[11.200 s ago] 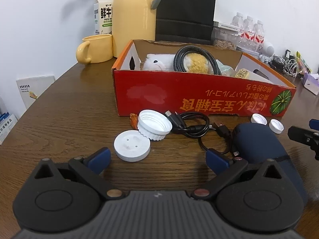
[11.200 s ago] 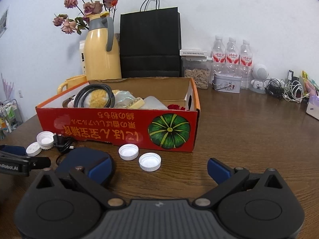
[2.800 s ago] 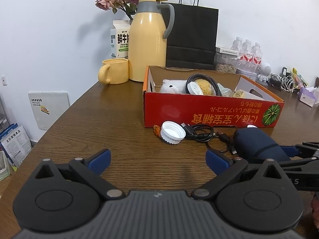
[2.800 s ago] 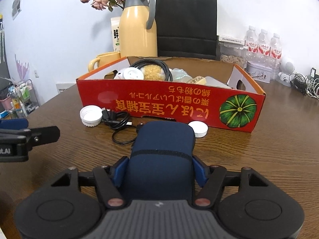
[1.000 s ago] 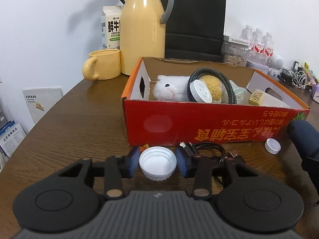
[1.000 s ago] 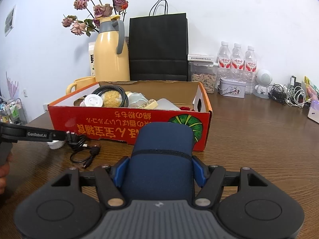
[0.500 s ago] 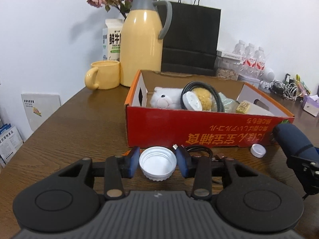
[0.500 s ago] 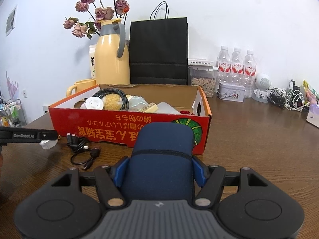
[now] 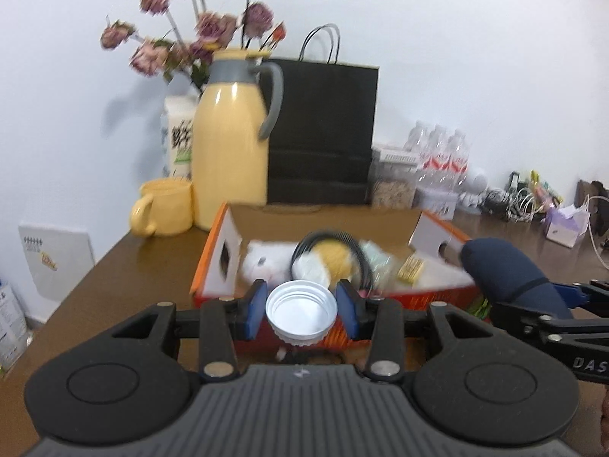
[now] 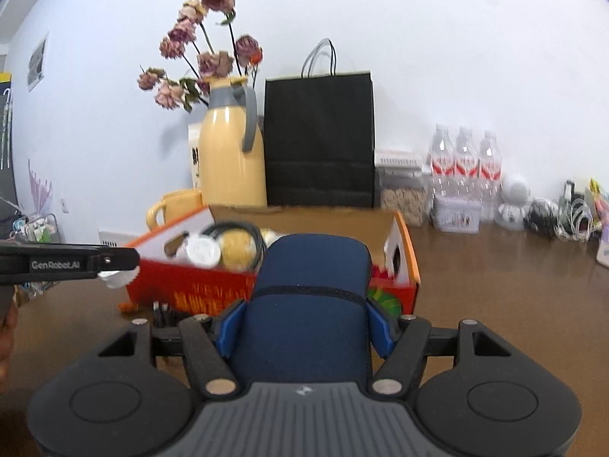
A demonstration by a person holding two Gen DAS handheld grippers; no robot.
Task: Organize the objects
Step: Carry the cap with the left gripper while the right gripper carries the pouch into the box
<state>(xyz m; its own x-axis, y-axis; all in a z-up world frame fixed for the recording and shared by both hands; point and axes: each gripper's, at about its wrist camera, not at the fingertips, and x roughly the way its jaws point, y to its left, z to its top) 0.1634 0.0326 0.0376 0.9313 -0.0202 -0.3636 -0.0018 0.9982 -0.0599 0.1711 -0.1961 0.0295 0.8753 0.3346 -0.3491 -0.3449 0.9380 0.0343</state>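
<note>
Item: white cap (image 9: 302,313), centre frame, clamped in my left hand-held gripper (image 9: 302,310) for boxing. Item: blue pouch (image 10: 310,304), centre, clamped in my right hand-held gripper (image 10: 304,321), both near the red box (image 9: 213,262).

Black hand-held gripper (image 9: 301,318), seemingly blue pads (image 9: 254,304).

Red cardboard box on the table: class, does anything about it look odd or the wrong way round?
Yes. The red cardboard box has its front printing upside down, so the lettering reads inverted; it is blurred here. Inside, a white plush toy and a black coiled cable lie jumbled together rather than arranged.
</note>
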